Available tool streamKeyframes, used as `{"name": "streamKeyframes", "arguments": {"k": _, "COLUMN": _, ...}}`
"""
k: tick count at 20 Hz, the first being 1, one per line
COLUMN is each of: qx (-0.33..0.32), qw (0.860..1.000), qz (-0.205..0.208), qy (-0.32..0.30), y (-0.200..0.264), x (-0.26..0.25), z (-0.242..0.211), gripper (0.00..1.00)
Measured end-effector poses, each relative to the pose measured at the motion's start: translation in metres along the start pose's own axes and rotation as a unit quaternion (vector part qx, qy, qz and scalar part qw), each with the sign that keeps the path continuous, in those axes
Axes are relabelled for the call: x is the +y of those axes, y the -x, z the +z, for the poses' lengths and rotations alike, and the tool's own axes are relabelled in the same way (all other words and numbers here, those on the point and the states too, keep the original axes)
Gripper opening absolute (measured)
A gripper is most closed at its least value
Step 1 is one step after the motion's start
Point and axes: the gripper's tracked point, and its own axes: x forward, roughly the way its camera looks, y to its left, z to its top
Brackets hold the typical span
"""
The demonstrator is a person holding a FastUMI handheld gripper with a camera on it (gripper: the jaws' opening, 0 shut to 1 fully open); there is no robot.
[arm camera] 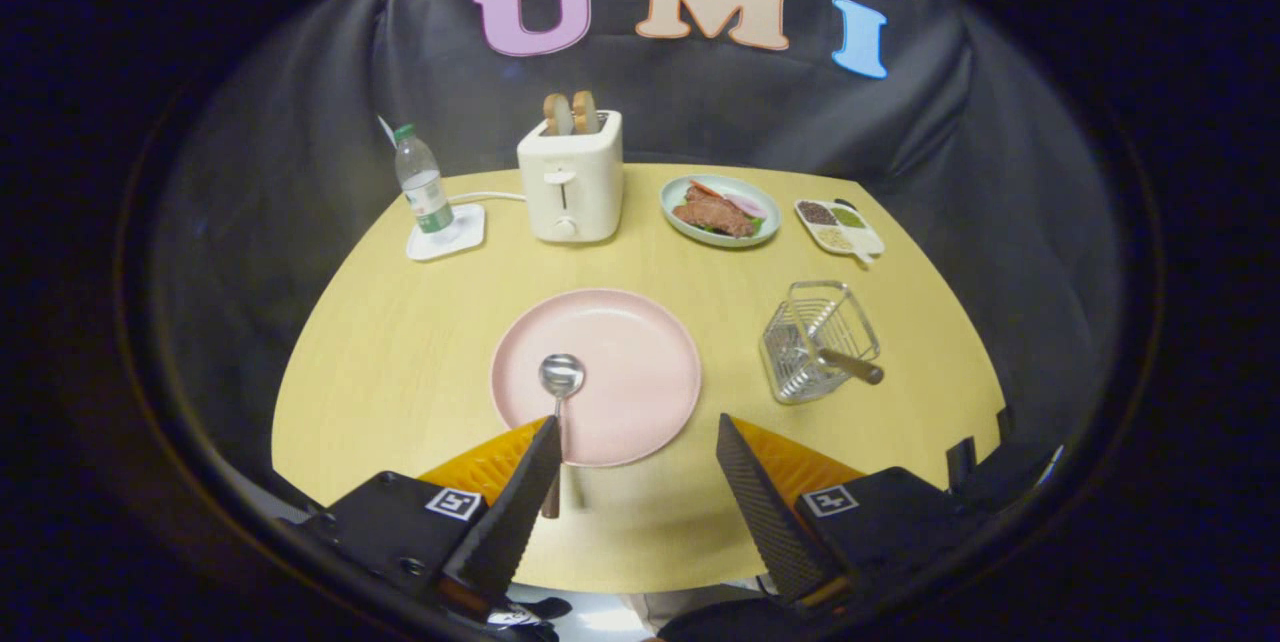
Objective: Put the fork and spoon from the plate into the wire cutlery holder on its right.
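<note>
The counter was a pale yellow, rounded surface backed by black cloth. At its far edge stood a water bottle on a white coaster, a white toaster holding two bread slices, a plate of food and a divided condiment tray. The hand-held gripper hovered with fingers spread wide, gripping nothing. The spoon lay on the pink plate, its handle beside the left finger. A wooden-handled utensil, presumably the fork, stood in the wire cutlery holder at right. No product labels were legible.
</note>
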Motion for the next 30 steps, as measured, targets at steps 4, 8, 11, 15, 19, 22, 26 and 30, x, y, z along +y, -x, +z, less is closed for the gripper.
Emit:
{"name": "streamKeyframes", "arguments": {"k": 4, "qx": -0.017, "qw": 1.000, "qz": 0.012, "qy": 0.014, "y": -0.018, "x": 0.027, "z": -0.028, "gripper": 1.00}}
{"name": "streamKeyframes", "arguments": {"k": 8, "qx": -0.028, "qw": 0.999, "qz": 0.012, "qy": 0.038, "y": -0.036, "x": 0.047, "z": -0.049, "gripper": 1.00}}
{"name": "streamKeyframes", "arguments": {"k": 11, "qx": -0.030, "qw": 0.999, "qz": 0.004, "qy": 0.034, "y": -0.047, "x": 0.054, "z": -0.062, "gripper": 0.96}}
{"name": "streamKeyframes", "arguments": {"k": 15, "qx": -0.025, "qw": 0.999, "qz": -0.004, "qy": 0.032, "y": -0.056, "x": 0.060, "z": -0.073, "gripper": 0.90}}
{"name": "streamKeyframes", "arguments": {"k": 19, "qx": -0.023, "qw": 0.999, "qz": -0.009, "qy": 0.035, "y": -0.058, "x": 0.064, "z": -0.078, "gripper": 0.78}}
{"name": "streamKeyframes", "arguments": {"k": 22, "qx": -0.022, "qw": 0.999, "qz": -0.012, "qy": 0.031, "y": -0.058, "x": 0.065, "z": -0.078, "gripper": 0.60}}
{"name": "streamKeyframes", "arguments": {"k": 26, "qx": -0.010, "qw": 1.000, "qz": -0.018, "qy": 0.021, "y": -0.059, "x": 0.063, "z": -0.082, "gripper": 0.38}}
{"name": "streamKeyframes", "arguments": {"k": 30, "qx": -0.009, "qw": 0.999, "qz": -0.016, "qy": 0.027, "y": -0.061, "x": 0.065, "z": -0.081, "gripper": 0.17}}
